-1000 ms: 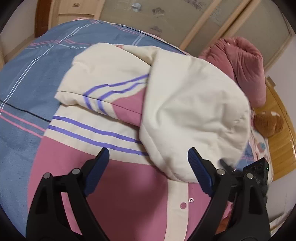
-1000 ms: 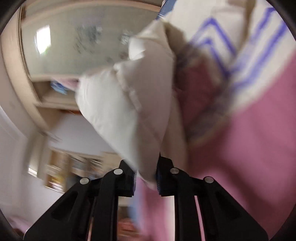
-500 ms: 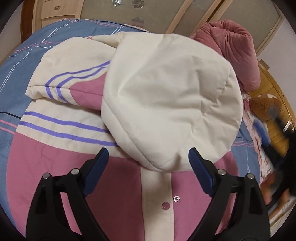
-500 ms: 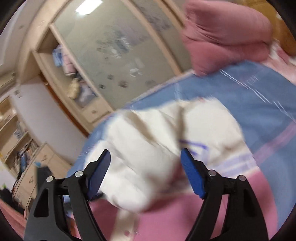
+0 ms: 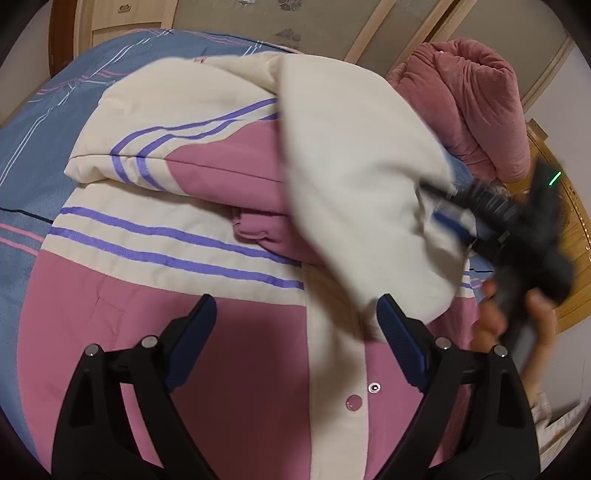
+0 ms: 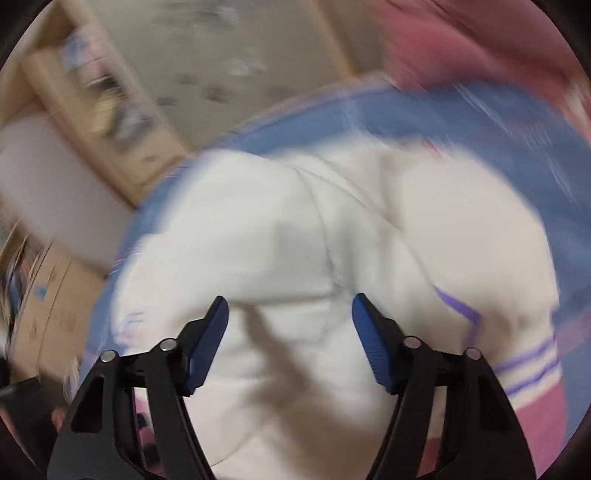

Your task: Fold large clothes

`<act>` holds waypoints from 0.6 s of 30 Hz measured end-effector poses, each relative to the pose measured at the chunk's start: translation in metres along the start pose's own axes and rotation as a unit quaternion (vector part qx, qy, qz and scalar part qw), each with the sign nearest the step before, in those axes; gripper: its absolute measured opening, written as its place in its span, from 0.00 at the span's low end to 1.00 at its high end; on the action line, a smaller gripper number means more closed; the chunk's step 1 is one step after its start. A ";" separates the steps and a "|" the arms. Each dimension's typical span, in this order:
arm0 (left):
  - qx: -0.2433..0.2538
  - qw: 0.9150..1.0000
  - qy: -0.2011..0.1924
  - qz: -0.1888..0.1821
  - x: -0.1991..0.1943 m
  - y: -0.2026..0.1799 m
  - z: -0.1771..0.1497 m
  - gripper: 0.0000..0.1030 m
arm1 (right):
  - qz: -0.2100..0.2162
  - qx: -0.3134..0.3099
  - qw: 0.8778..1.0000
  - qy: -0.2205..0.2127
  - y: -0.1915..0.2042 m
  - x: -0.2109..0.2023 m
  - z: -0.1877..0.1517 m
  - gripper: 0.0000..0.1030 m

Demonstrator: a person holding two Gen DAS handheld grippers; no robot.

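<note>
A padded pink and cream jacket [image 5: 229,332] with purple stripes lies on the bed, one sleeve [image 5: 177,147] folded across its chest. Its cream hood [image 5: 354,177] lies over the upper right part. My left gripper [image 5: 295,328] is open and empty, hovering over the jacket's snap placket. My right gripper [image 6: 290,325] is open and empty just above the cream hood [image 6: 332,240]; that view is motion-blurred. The right gripper also shows blurred at the hood's right edge in the left wrist view [image 5: 517,229].
The blue striped bedsheet [image 5: 33,147] surrounds the jacket. A rolled pink quilt [image 5: 476,103] lies at the bed's far right, beside a wooden headboard [image 5: 576,243]. Wardrobe doors [image 5: 314,22] stand behind the bed. A cardboard box [image 6: 40,295] sits beside the bed.
My right gripper let go of the hood a second ago and has come back down beside it. The hood has shifted right, uncovering the folded sleeve. My left gripper stayed open.
</note>
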State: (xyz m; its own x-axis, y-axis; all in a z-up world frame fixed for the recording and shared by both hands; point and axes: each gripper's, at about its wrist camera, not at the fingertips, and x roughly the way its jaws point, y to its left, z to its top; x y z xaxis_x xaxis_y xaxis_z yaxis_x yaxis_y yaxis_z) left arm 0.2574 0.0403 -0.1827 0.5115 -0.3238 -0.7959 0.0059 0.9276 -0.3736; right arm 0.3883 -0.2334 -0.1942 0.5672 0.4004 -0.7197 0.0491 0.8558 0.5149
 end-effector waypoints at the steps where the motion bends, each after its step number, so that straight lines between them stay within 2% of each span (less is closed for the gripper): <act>1: -0.002 1.000 0.002 0.000 0.002 0.001 0.000 0.87 | 0.014 0.014 1.000 0.000 -0.015 0.004 -0.007 0.48; 2: -0.003 1.000 0.004 -0.001 0.004 0.001 0.000 0.87 | 0.028 0.018 0.999 -0.009 -0.024 0.001 -0.014 0.43; 5: -0.002 1.000 0.006 0.001 0.008 -0.003 0.001 0.87 | 0.036 0.002 0.999 -0.018 -0.029 -0.007 -0.027 0.42; 10: 0.004 1.000 -0.015 -0.001 0.004 -0.019 0.015 0.87 | 0.006 -0.060 0.998 -0.007 -0.017 -0.021 -0.052 0.51; 14: 0.010 0.997 -0.062 -0.036 -0.013 -0.036 0.028 0.87 | 0.024 -0.053 0.998 0.004 -0.021 -0.031 -0.071 0.52; 15: 0.012 0.995 -0.088 -0.049 -0.022 -0.043 0.031 0.87 | 0.025 -0.056 0.998 0.006 -0.021 -0.032 -0.076 0.52; 17: 0.018 0.991 -0.124 -0.055 -0.034 -0.057 0.037 0.87 | 0.028 -0.060 0.998 0.008 -0.019 -0.033 -0.079 0.52; 18: 0.023 0.990 -0.127 -0.055 -0.035 -0.064 0.039 0.88 | 0.034 -0.063 0.997 0.008 -0.017 -0.036 -0.081 0.53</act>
State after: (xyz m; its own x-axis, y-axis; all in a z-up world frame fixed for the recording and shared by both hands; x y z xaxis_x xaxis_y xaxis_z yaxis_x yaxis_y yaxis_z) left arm 0.2729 -0.0005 -0.1126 0.7047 -0.3713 -0.6046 0.1099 0.8990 -0.4240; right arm 0.3000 -0.2358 -0.2147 0.5526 0.4625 -0.6934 -0.0930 0.8609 0.5001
